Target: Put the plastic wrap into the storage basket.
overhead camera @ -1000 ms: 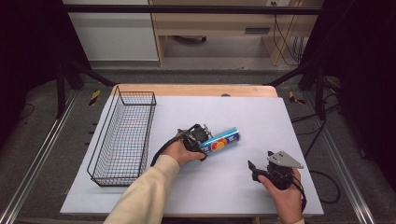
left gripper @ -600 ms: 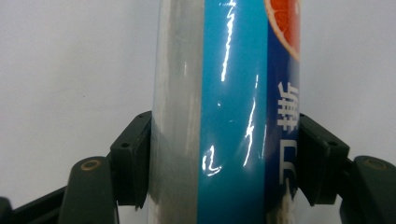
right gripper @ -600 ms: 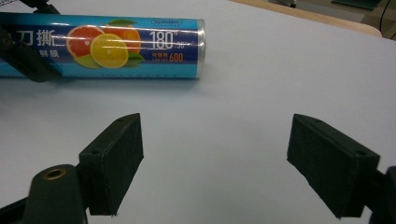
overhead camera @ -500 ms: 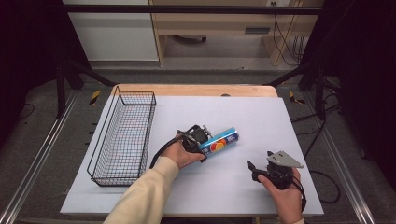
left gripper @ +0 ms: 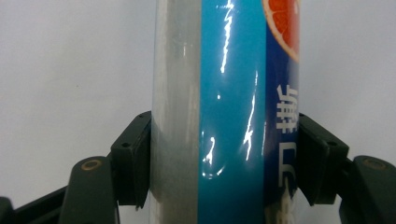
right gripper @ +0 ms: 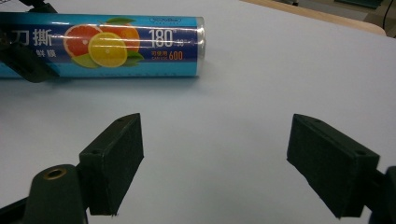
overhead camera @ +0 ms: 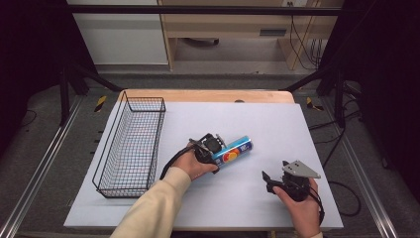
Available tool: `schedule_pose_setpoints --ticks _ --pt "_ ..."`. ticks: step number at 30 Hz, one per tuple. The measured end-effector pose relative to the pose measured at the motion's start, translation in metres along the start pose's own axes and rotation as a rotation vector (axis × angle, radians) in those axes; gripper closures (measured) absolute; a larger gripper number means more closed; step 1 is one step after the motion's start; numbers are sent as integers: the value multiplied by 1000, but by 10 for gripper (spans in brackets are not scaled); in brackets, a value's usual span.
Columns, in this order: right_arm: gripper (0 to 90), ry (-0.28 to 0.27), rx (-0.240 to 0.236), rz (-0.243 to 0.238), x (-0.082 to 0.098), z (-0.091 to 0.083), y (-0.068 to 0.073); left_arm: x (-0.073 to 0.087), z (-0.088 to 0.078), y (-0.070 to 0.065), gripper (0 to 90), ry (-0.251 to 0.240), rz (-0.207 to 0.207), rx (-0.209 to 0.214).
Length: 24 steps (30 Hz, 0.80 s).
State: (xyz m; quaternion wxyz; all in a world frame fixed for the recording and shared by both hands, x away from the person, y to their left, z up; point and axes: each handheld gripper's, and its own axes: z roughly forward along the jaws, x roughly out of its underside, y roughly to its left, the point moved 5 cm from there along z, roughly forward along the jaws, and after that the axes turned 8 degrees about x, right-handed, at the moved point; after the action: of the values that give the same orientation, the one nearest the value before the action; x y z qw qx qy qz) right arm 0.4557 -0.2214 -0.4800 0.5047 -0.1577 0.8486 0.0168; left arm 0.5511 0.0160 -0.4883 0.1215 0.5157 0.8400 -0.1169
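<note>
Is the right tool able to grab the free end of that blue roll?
Probably yes. The right tool is open, and bare table lies between it and the blue roll. The left tool clamps the other end only.

The blue roll [right gripper: 100, 45] near the middle of my worktop reads "180" with a smaller "600" beneath it, beside pictured citrus slices. Chinese characters "刀撕" stand at its other end; smaller print there I cannot read.
</note>
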Motion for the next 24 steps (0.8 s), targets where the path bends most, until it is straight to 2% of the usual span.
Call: schedule_pose_setpoints --ticks 7,19,24 --pt "182 4 -1 -5 0 1 1 0 0 -1 316 -4 3 -12" --pt "178 12 -7 -12 1 1 2 1 2 2 309 -40 -8 -3" --pt "176 14 -10 -18 1 2 3 0 6 2 308 -40 -5 0"
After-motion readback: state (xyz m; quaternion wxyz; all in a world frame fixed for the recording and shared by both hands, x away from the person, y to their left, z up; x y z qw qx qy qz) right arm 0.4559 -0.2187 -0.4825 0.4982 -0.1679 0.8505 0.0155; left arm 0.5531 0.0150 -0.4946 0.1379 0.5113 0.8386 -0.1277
